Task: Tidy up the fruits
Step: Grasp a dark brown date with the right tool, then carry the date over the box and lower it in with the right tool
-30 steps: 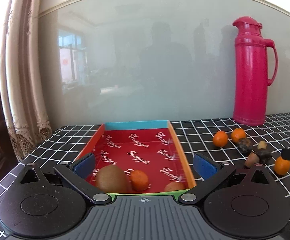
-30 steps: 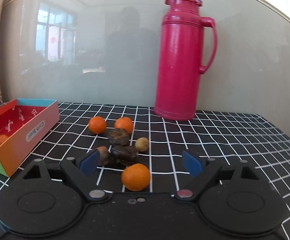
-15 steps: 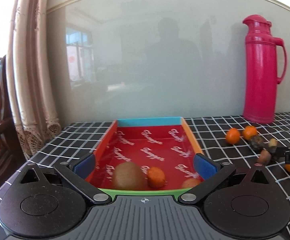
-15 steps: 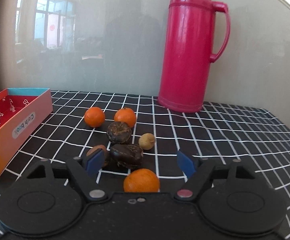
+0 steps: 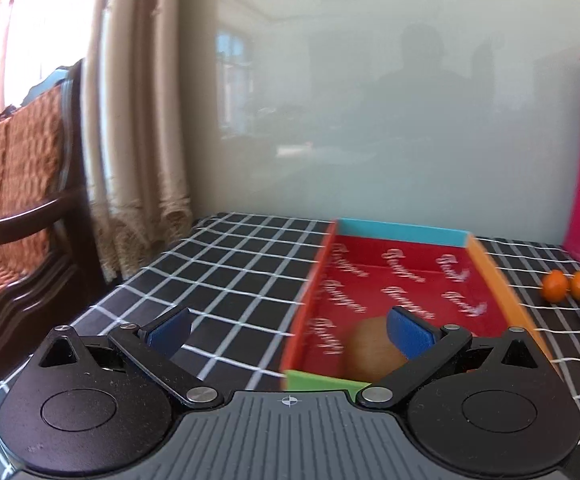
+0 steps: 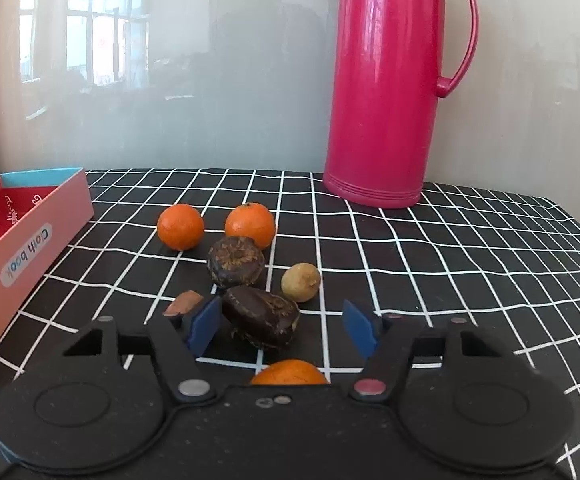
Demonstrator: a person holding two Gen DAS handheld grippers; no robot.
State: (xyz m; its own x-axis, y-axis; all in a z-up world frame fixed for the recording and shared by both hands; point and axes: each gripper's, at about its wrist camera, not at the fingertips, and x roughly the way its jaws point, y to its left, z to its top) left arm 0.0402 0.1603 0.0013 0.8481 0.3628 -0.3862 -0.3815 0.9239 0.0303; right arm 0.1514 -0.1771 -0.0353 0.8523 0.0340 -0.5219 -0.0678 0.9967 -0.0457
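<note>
Right wrist view: the right gripper [image 6: 282, 326] hangs low over a black checked cloth [image 6: 470, 280], jaws about half apart and closing. Between them lies a dark shrivelled fruit [image 6: 261, 316], its long axis running from upper left to lower right; the left pad [image 6: 204, 325] sits just beside its left end, though whether it touches cannot be told, and the right pad [image 6: 360, 330] stands well clear. Nearer the camera, an orange [image 6: 288, 372] peeks over the gripper body. Behind the dark fruit sit a second dark, rounder fruit [image 6: 236, 261], a small yellowish fruit [image 6: 300, 282], and two more oranges [image 6: 181, 227] side by side. A brown scrap [image 6: 182, 303] shows left of the left pad. A pink flask [image 6: 386, 80] stands upright at the back, handle to the right. The box [image 6: 26, 256] lies at the left edge.

Left wrist view, blurred: the left gripper [image 5: 288, 326] is spread wide and holds nothing. The box's long axis runs away from the camera, with a kiwi [image 5: 372, 350] at its near end, partly behind the right pad. A chair [image 5: 18, 200] and curtain [image 5: 138, 120] stand to the left.
</note>
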